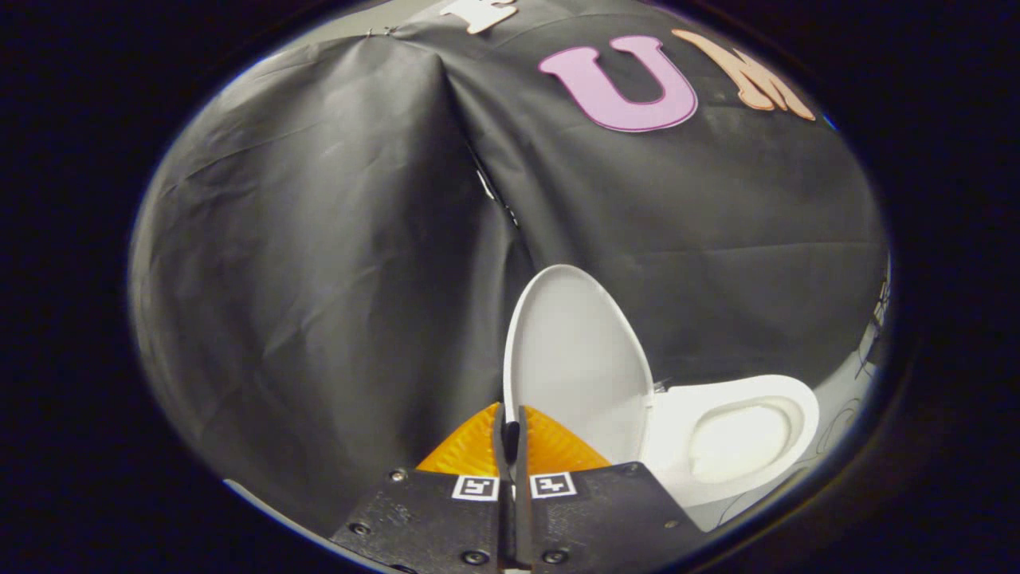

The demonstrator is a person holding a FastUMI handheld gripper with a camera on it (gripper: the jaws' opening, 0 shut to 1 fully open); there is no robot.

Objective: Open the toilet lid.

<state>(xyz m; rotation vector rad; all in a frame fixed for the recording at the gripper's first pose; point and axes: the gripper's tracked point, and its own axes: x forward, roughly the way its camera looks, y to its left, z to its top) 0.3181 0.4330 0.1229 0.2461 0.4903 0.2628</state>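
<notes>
toilets: 1 [733, 438] | lids: 1, the toilet lid [570, 359], raised | seats: 1 seat ring [789, 399] | bowls: 1 bowl opening [737, 442] | grippers: 1 gripper [511, 434] | fingers: 2 [470, 446], tips together, possibly a sliver between | square markers: 2 [476, 487]

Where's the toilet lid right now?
In the gripper view, the toilet lid stands raised just beyond the closed gripper, hinged beside the seat.
</notes>
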